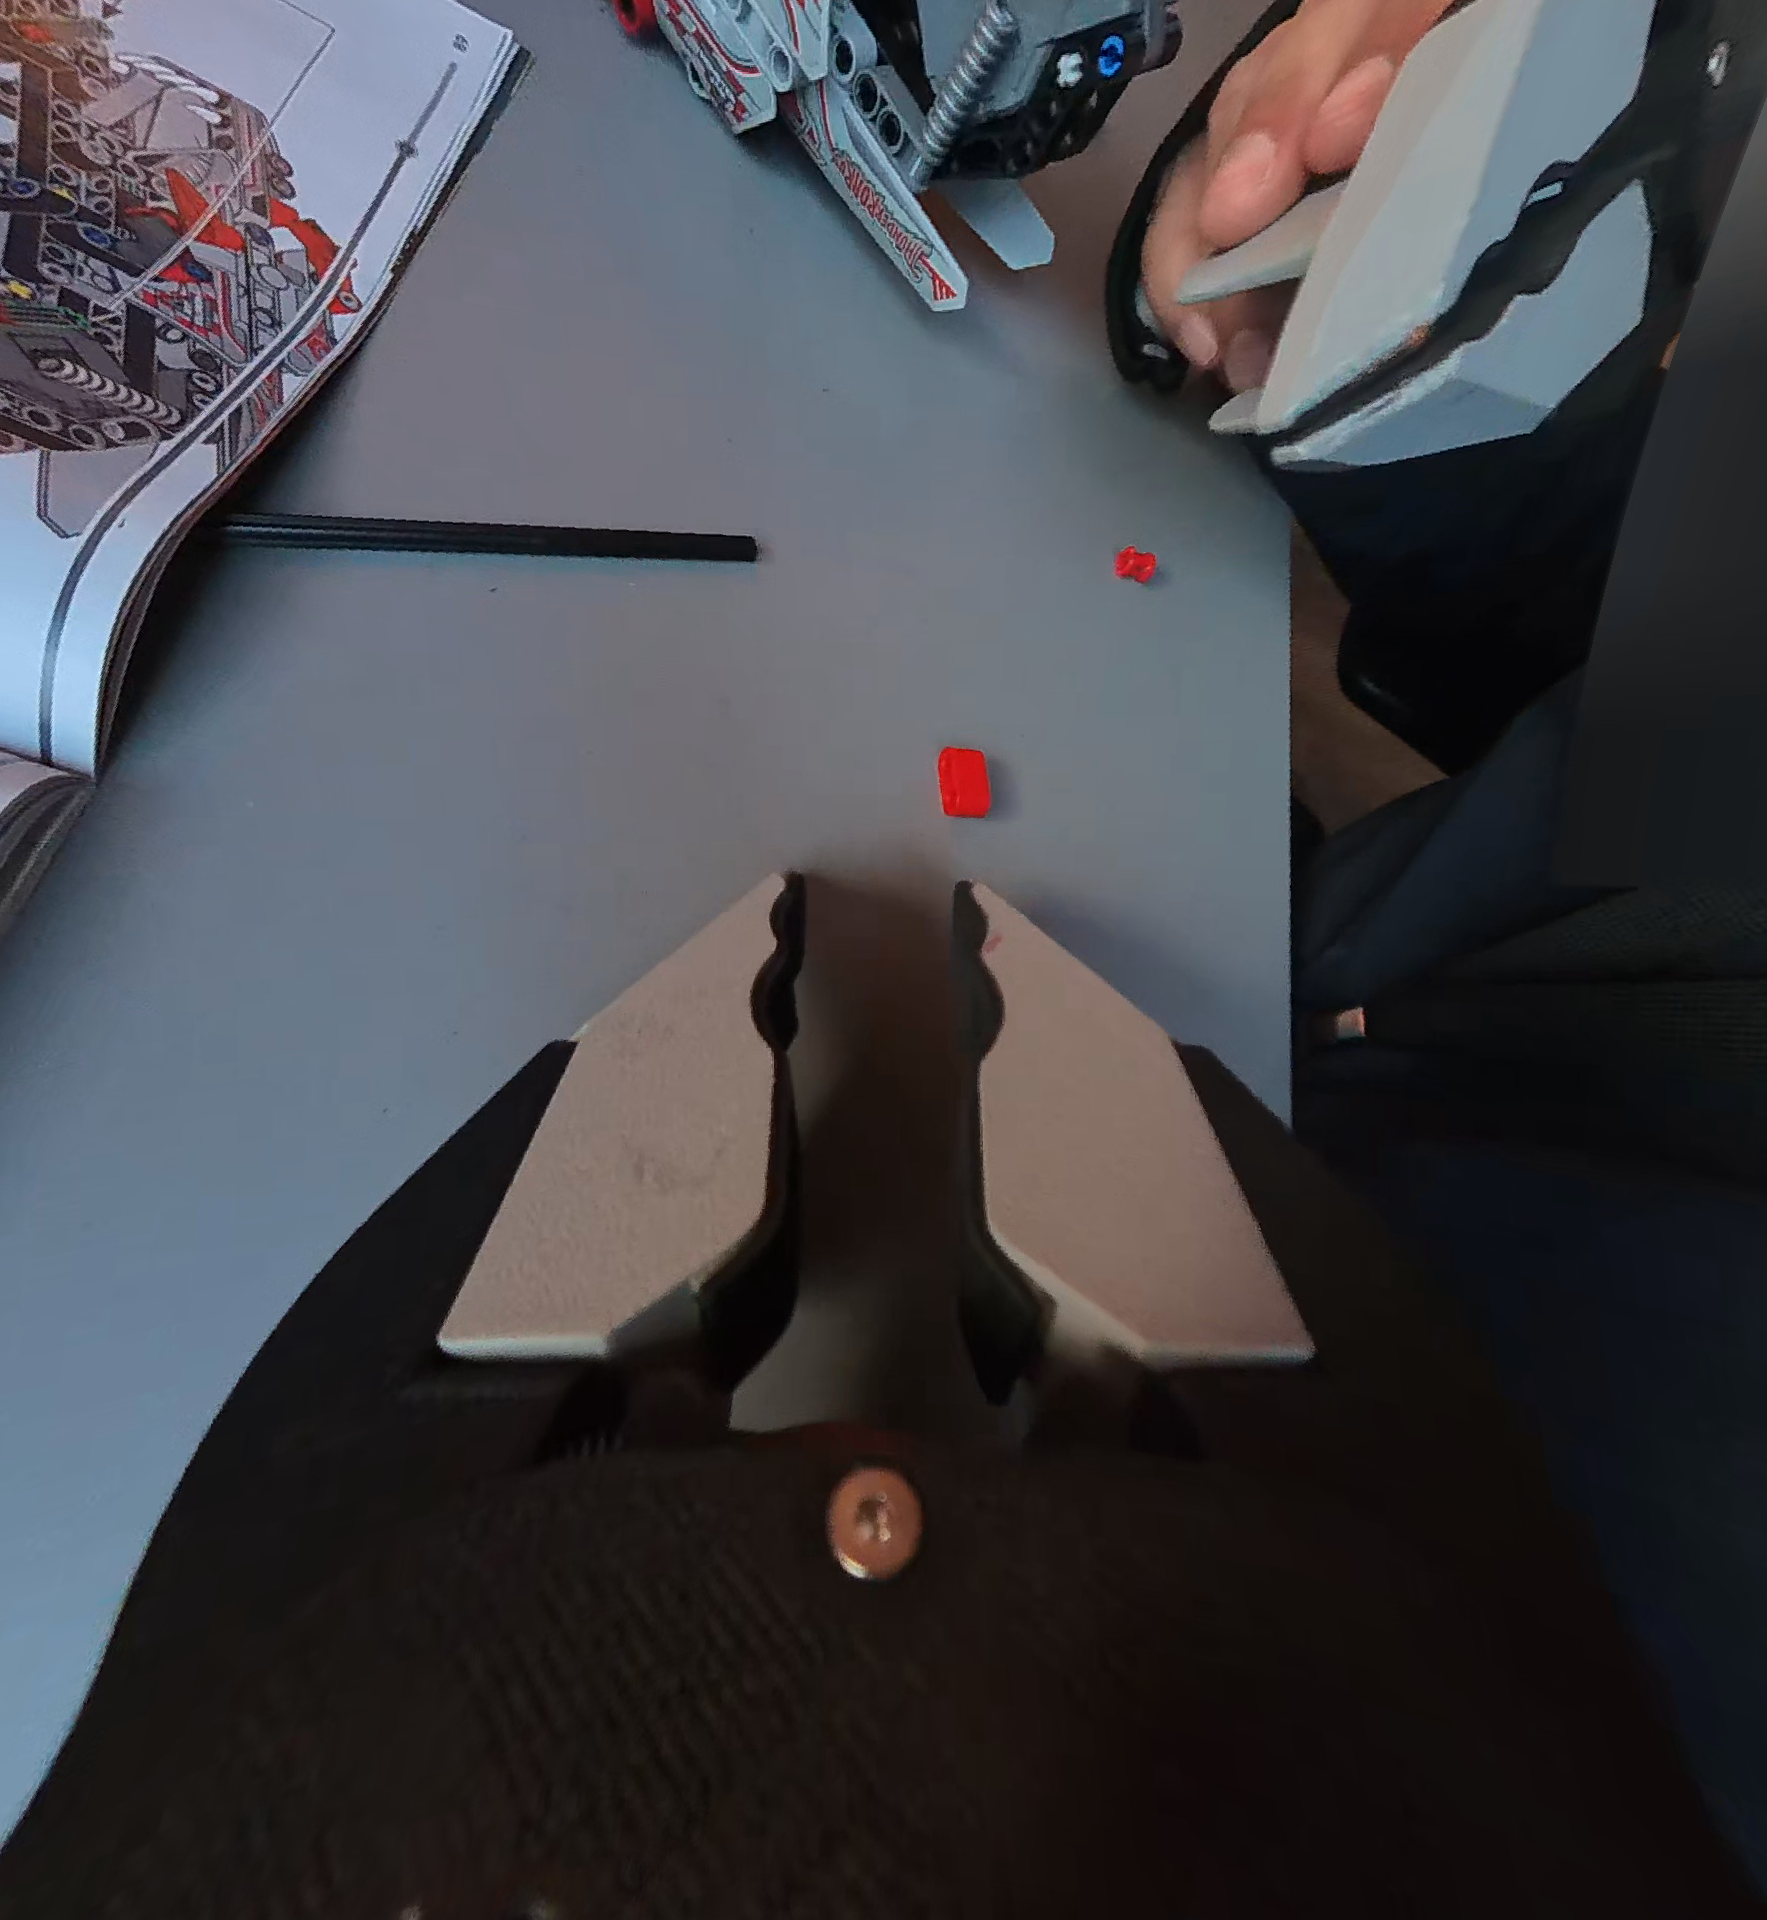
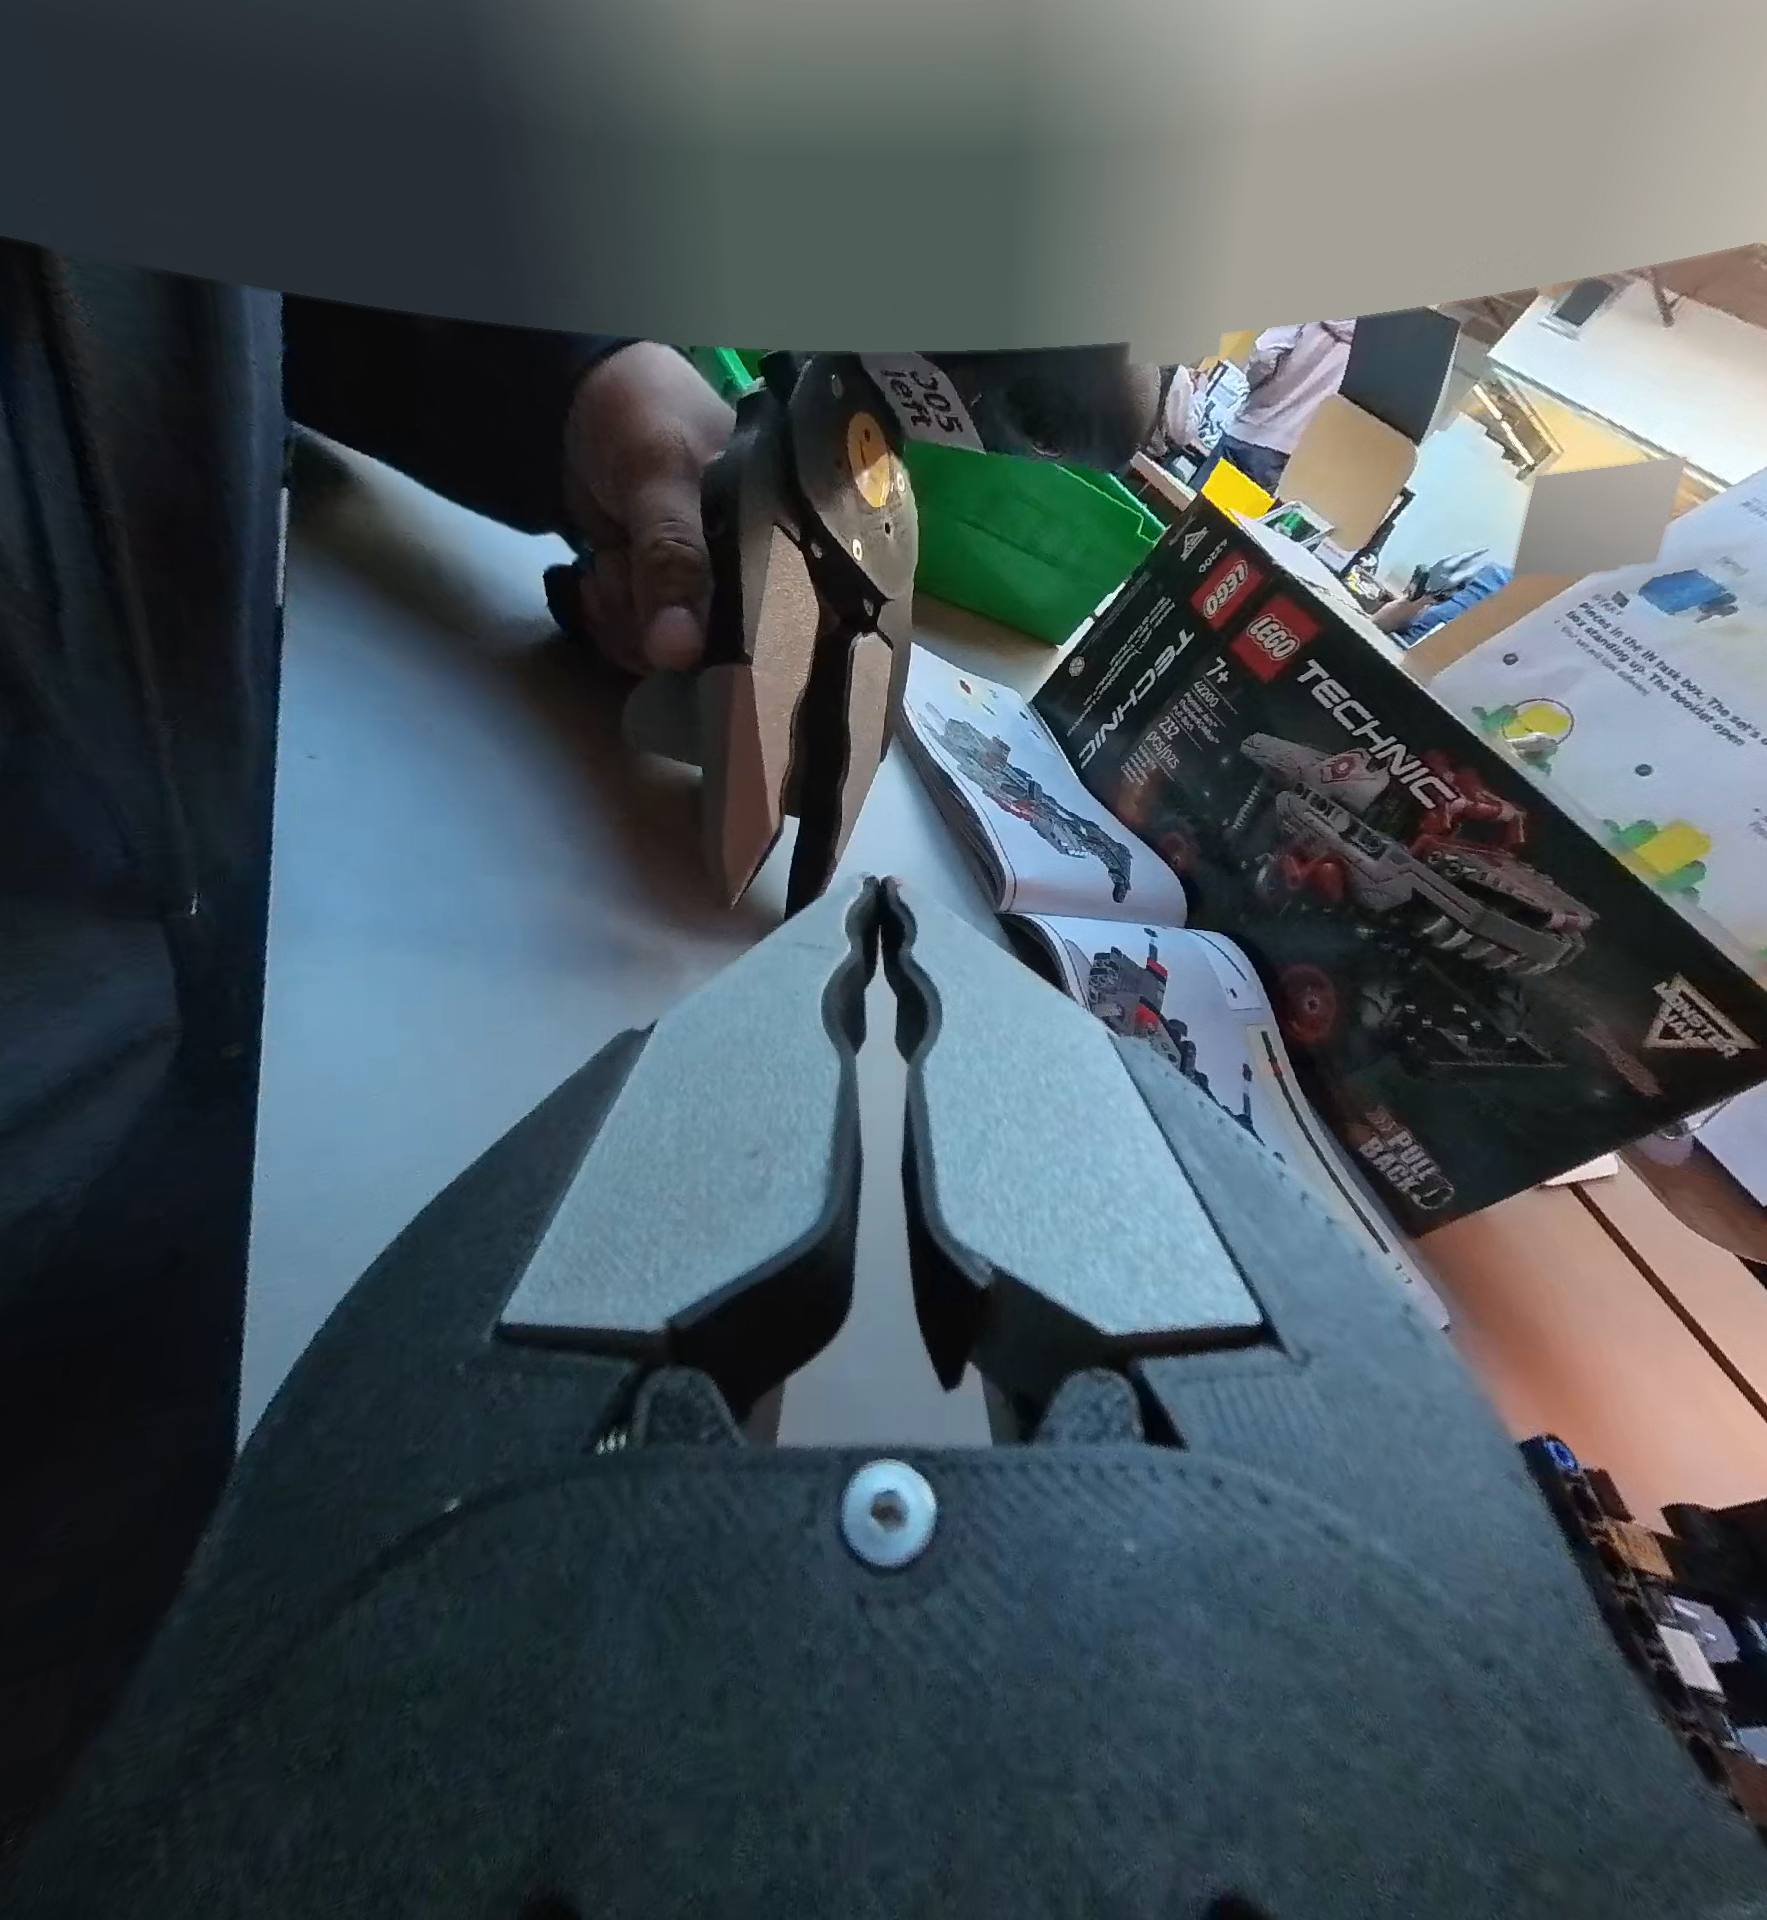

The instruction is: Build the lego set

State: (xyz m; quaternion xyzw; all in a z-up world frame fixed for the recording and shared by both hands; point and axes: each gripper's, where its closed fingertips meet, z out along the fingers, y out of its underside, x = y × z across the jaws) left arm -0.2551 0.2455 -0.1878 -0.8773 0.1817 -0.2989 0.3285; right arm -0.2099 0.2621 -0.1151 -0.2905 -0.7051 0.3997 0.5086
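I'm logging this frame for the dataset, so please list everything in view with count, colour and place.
Table: one, grey.
Instruction booklet: one, open, far left.
Black axle: one, beside the booklet.
Red block: one, ahead of the left fingertips.
Small red connector: one, near the table edge.
Partly built model: one, grey, red and black, far edge.
Set box: one, black, beyond the booklet.
Green bin: one, behind.
Left gripper: open, empty.
Right gripper: shut, empty.

shared workshop or lab space, grey worktable (image 1: 546, 727), green bin (image 2: 1024, 530), cardboard boxes (image 2: 1346, 468), people working behind (image 2: 1284, 405)
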